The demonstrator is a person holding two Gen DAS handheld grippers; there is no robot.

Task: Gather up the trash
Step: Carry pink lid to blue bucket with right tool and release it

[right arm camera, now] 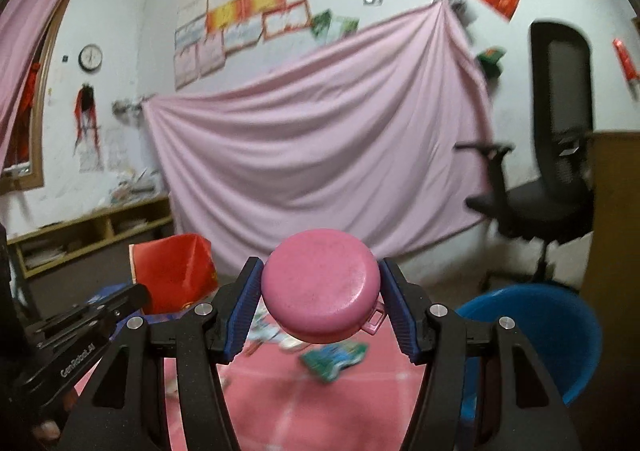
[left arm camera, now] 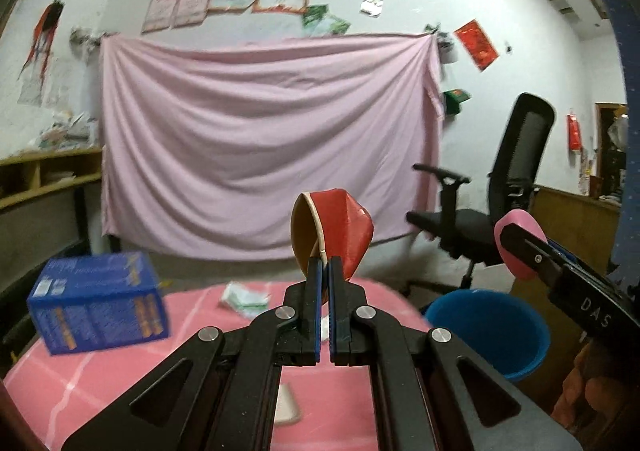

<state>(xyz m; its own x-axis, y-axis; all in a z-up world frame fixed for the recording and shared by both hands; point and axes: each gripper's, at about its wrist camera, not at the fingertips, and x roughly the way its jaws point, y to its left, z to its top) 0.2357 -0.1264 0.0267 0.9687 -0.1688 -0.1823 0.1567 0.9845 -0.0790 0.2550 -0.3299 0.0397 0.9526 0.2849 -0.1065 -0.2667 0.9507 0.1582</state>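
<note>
My left gripper [left arm camera: 324, 267] is shut on a crushed red paper cup [left arm camera: 340, 227] and holds it up above the pink table [left arm camera: 100, 371]. The cup also shows in the right wrist view [right arm camera: 176, 271], at the left. My right gripper [right arm camera: 320, 287] is shut on a round pink lid [right arm camera: 320, 287] with a small tab, held in the air. That lid shows in the left wrist view [left arm camera: 516, 247] at the right. A blue bin [left arm camera: 488, 331] stands on the floor right of the table; it also shows in the right wrist view [right arm camera: 540, 335].
A blue box [left arm camera: 100, 303] stands on the table's left. A crumpled white-green wrapper [left arm camera: 244, 299] lies at the table's far edge; a green-blue wrapper [right arm camera: 336, 359] lies on the cloth. A black office chair [left arm camera: 492, 195] stands behind the bin. A pink sheet [left arm camera: 272, 147] hangs on the wall.
</note>
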